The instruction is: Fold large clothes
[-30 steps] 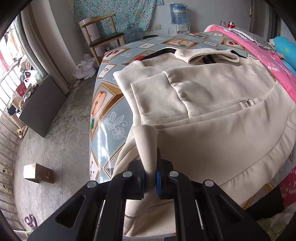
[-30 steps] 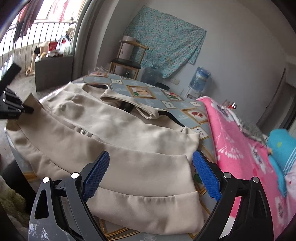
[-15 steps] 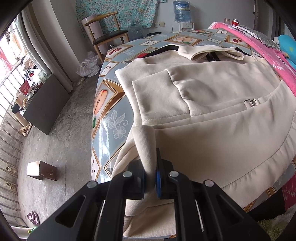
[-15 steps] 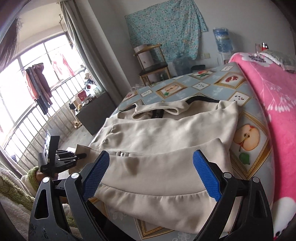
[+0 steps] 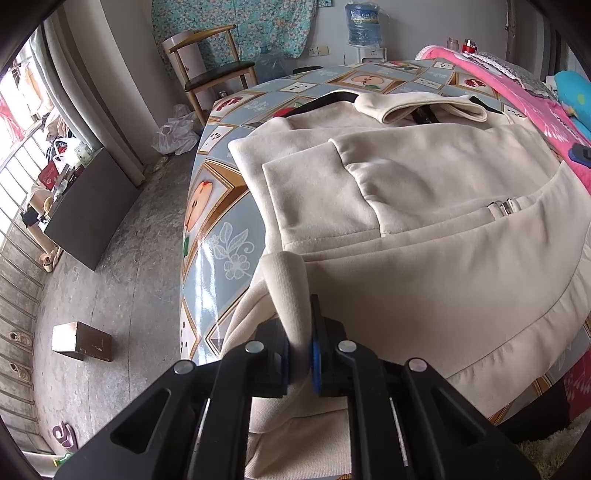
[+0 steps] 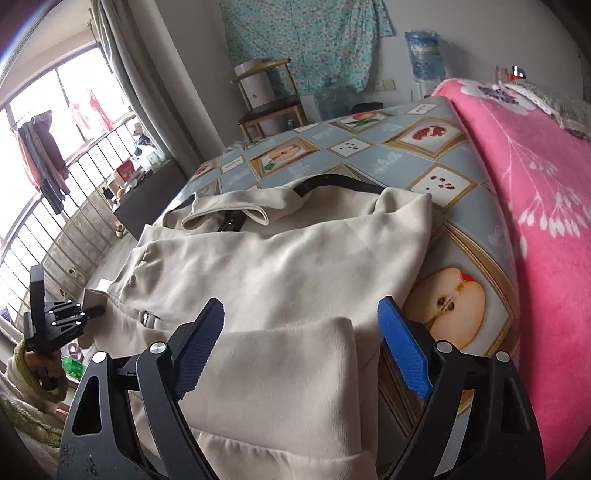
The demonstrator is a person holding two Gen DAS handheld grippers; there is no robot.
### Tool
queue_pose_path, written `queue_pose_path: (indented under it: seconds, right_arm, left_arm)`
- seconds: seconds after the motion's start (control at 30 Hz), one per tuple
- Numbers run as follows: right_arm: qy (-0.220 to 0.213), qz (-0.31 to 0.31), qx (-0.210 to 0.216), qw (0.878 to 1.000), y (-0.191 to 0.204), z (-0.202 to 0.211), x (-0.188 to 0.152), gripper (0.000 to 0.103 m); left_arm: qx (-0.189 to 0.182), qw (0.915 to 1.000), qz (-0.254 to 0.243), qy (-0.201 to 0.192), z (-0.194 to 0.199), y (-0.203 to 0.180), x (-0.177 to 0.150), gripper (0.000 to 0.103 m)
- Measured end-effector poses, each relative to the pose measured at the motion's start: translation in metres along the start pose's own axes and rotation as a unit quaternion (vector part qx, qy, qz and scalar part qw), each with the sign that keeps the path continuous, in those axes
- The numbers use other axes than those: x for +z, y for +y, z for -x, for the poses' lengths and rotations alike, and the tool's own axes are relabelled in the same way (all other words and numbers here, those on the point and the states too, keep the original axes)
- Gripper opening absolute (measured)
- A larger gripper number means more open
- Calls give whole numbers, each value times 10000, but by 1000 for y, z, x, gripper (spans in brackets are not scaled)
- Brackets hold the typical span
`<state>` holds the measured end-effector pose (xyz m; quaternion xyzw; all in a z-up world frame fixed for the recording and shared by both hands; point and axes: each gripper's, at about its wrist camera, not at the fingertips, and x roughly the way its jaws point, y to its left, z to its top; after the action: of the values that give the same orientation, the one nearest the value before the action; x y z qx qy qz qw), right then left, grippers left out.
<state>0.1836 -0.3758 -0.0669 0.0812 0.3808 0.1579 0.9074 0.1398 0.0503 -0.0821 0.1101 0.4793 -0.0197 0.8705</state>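
Note:
A large cream jacket [image 5: 424, 206] lies spread on a table with a fruit-pattern cloth [image 5: 210, 229]. My left gripper [image 5: 300, 350] is shut on a ribbed cuff [image 5: 291, 291] of the jacket at the table's near left edge. In the right wrist view the jacket [image 6: 280, 266] fills the middle. My right gripper [image 6: 301, 349] is open, its blue pads either side of the jacket's near hem corner [image 6: 295, 369], close above it. The left gripper [image 6: 94, 312] shows far left in that view, held at the jacket's edge.
A pink blanket [image 6: 535, 206] lies along the table's right side. A wooden chair [image 5: 214, 74] and water bottle [image 5: 364, 22] stand by the far wall. A dark cabinet [image 5: 88, 210] and small brown box [image 5: 81, 341] are on the floor at left.
My right gripper has moved right and down toward the jacket's near hem corner, staying open. My left gripper holds the cuff as before and has barely moved.

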Motion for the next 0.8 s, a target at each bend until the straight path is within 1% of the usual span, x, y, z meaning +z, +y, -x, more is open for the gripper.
queue_pose_path:
  seconds: [0.1, 0.2, 0.23, 0.3, 0.4, 0.53, 0.67, 0.8]
  right_arm:
    - [99, -13, 349, 9993, -3, -13, 13, 80]
    - [429, -60, 440, 9981, -10, -35, 21, 80]
    - [574, -114, 469, 9972, -14, -42, 21, 79]
    - [842, -306, 528, 9946, -22, -53, 16, 75]
    - [919, -529, 808, 9911, -29, -46, 7, 74]
    - [1112, -829, 1340, 9812, -32, -32, -6, 75]
    - [1222, -1258, 1726, 9692, -40, -28, -7, 74]
    - [1405, -1729, 1927, 9556, -52, -34, -4, 67]
  left_arm:
    - [-11, 10000, 22, -12, -1, 0, 0, 9]
    - [-14, 10000, 5, -17, -1, 0, 0, 9]
    - [-21, 10000, 13, -16, -1, 0, 0, 9]
    - [-37, 10000, 44, -15, -2, 1, 1, 9]
    - [-56, 9999, 89, -21, -2, 1, 1, 9]
    - [-79, 9999, 89, -30, -2, 2, 0, 9]
    - [-155, 9998, 132, -32, -3, 4, 0, 9]
    - [-275, 9994, 221, -12, -3, 7, 0, 9]
